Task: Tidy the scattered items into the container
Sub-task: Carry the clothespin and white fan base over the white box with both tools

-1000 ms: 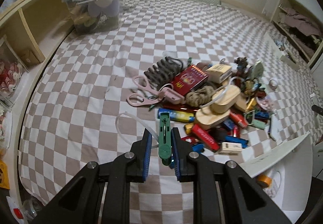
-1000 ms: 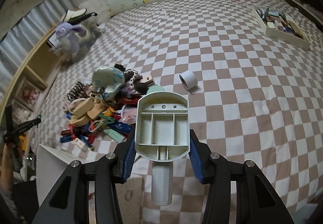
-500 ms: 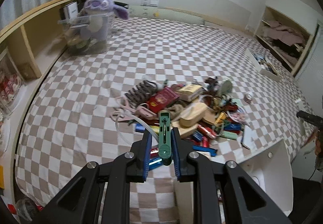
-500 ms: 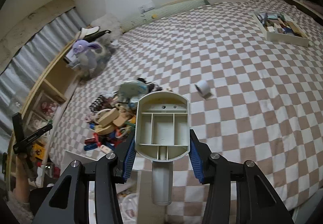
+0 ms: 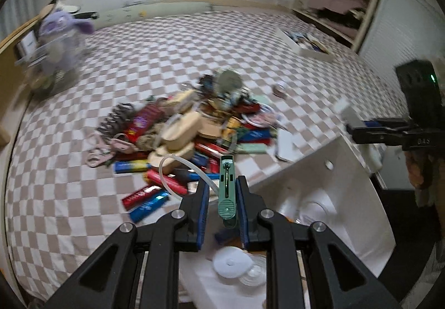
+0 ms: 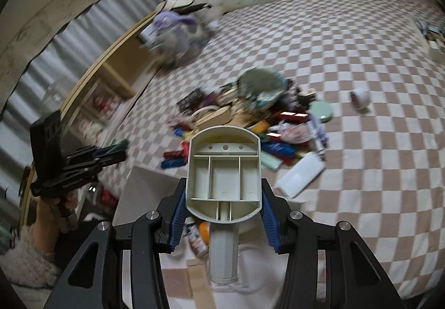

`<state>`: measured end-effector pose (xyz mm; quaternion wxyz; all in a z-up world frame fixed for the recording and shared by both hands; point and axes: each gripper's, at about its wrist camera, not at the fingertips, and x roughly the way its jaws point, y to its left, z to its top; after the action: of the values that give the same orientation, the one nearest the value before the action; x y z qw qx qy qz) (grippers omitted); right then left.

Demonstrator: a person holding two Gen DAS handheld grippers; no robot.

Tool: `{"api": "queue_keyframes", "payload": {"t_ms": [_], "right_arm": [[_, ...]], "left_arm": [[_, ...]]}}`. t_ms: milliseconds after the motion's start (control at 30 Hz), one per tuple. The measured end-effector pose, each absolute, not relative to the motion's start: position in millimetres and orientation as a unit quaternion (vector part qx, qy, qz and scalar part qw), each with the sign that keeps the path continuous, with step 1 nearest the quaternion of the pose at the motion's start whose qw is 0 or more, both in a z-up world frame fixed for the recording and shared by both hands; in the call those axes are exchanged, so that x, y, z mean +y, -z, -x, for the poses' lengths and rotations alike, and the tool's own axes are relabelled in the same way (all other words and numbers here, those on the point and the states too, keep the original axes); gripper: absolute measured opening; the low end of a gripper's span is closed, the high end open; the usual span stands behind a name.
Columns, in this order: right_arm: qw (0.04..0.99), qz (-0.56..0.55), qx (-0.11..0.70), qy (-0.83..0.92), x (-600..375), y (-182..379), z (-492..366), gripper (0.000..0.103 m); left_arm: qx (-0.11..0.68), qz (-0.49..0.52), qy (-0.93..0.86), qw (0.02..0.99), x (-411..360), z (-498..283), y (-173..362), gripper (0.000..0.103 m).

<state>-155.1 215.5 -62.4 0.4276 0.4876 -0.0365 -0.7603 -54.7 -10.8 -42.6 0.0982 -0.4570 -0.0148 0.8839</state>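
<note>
Below both grippers, a white box [image 5: 328, 197] at the bed's edge already holds some things. Left gripper [image 5: 227, 199], aimed steeply down, is clamped on a green clip [image 5: 226, 183]; right gripper [image 6: 224, 214], also tilted down, pinches a cream plastic tool [image 6: 224, 170]. Farther out, the pile [image 5: 194, 131] on the checked cover [image 5: 153, 53] remains, so most tidying seems left.
</note>
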Motion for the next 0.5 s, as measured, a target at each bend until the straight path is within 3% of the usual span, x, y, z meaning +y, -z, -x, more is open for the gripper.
{"api": "queue_keyframes", "payload": {"t_ms": [500], "right_arm": [[0.46, -0.533, 0.016, 0.71, 184.3, 93.4, 121.0, 0.049]], "left_arm": [[0.032, 0.532, -0.822, 0.203, 49.9, 24.3, 81.2, 0.019]]}}
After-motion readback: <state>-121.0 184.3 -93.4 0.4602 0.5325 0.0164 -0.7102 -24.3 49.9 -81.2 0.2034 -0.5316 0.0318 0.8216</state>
